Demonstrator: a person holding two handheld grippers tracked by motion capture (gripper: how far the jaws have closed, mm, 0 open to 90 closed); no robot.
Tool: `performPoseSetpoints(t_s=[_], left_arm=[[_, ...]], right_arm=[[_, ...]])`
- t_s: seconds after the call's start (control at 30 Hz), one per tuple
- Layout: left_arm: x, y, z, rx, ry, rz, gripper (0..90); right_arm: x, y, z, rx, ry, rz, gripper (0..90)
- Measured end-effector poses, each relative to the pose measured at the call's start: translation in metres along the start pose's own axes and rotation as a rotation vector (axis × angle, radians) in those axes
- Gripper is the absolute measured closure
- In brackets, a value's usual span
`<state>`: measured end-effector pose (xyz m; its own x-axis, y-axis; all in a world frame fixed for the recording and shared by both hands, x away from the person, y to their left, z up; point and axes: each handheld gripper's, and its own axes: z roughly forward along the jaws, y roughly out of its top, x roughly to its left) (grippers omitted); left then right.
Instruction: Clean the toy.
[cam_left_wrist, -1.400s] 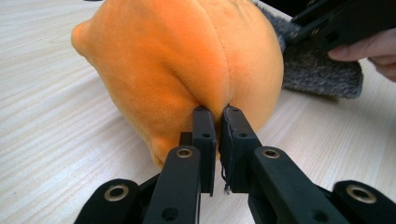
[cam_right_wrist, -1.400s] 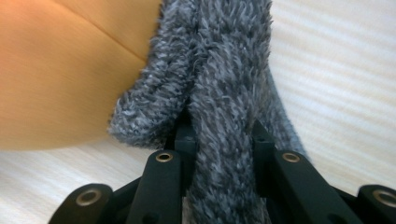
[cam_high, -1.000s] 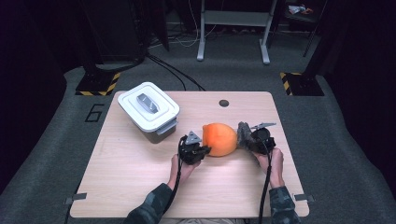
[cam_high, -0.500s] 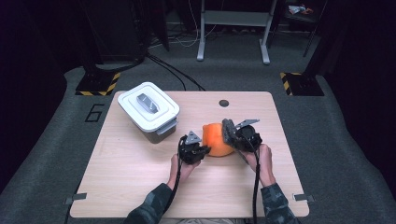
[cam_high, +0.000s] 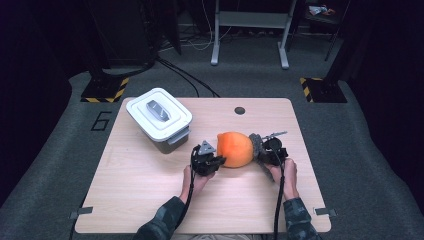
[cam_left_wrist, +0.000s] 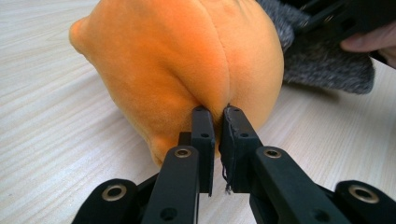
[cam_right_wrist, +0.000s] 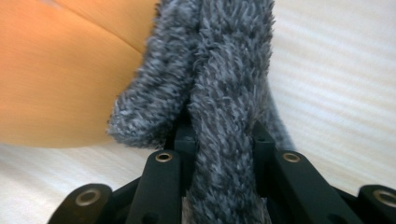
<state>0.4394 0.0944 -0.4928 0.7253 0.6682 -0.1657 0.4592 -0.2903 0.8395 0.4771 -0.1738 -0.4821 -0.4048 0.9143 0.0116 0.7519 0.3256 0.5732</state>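
An orange plush toy lies on the wooden table, right of centre. My left gripper is at its left side, shut, pinching a fold of the orange fabric between its fingertips. A grey fuzzy piece hangs at the toy's right side. My right gripper is shut on this grey fuzzy fabric, which runs up between its jaws. The orange plush sits just behind it. In the left gripper view the grey piece lies past the toy.
A white lidded container with a grey handle stands at the table's back left. A small round hole marks the table's far edge. Bare wood stretches across the front and left. Dark floor and stands surround the table.
The right gripper swung up and left against the toy half a second ago, then came back down to the right with the grey fabric. The left gripper stayed put.
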Motion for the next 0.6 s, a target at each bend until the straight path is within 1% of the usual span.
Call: performPoseSetpoints(t_s=[0.03, 0.1, 0.13, 0.2, 0.27, 0.3, 0.33, 0.37, 0.4, 0.43, 0.5, 0.53, 0.57, 0.6], left_arm=[[0.001, 0.0, 0.0, 0.002, -0.002, 0.003, 83.7], [0.001, 0.0, 0.0, -0.001, -0.004, -0.002, 83.7], [0.001, 0.0, 0.0, -0.002, -0.002, -0.001, 83.6], [0.0, 0.0, 0.0, -0.006, 0.0, -0.007, 83.6], [0.001, 0.0, 0.0, -0.005, 0.001, -0.007, 83.6], [0.002, 0.0, -0.001, -0.003, -0.004, -0.01, 83.6], [0.003, 0.0, -0.001, -0.005, -0.003, -0.002, 83.6], [0.003, 0.0, -0.001, -0.006, -0.005, -0.001, 83.6], [0.002, 0.0, -0.001, -0.005, -0.004, 0.001, 83.6], [0.002, 0.001, -0.001, -0.003, -0.005, 0.007, 83.5], [0.002, 0.001, -0.001, -0.004, -0.008, 0.011, 83.5], [0.002, 0.001, -0.001, -0.005, -0.009, 0.006, 83.5], [0.002, 0.001, -0.001, -0.007, -0.007, 0.008, 83.3], [0.002, 0.001, -0.001, -0.008, -0.007, 0.007, 82.9]], right_arm=[[-0.001, -0.002, 0.005, 0.014, 0.002, 0.017, 72.0], [-0.003, -0.004, 0.01, 0.029, 0.009, 0.026, 71.9], [-0.004, -0.005, 0.011, 0.02, 0.016, 0.03, 72.0], [-0.005, -0.005, 0.007, 0.012, 0.007, 0.029, 72.4], [-0.005, -0.005, -0.003, -0.017, -0.008, 0.032, 73.9], [-0.005, -0.005, -0.003, -0.017, -0.008, 0.032, 73.9], [-0.003, -0.005, -0.017, -0.067, -0.024, 0.036, 74.5], [-0.003, -0.004, -0.023, -0.09, -0.02, 0.028, 74.5], [0.001, -0.003, -0.032, -0.118, -0.024, 0.035, 74.4], [0.003, -0.002, -0.04, -0.149, -0.029, 0.022, 74.4], [0.01, 0.002, -0.052, -0.186, -0.006, 0.001, 74.4], [0.016, 0.005, -0.058, -0.199, 0.006, -0.015, 74.4], [0.02, 0.007, -0.06, -0.203, 0.007, -0.033, 74.3], [0.026, 0.011, -0.06, -0.198, 0.017, -0.051, 74.3]])
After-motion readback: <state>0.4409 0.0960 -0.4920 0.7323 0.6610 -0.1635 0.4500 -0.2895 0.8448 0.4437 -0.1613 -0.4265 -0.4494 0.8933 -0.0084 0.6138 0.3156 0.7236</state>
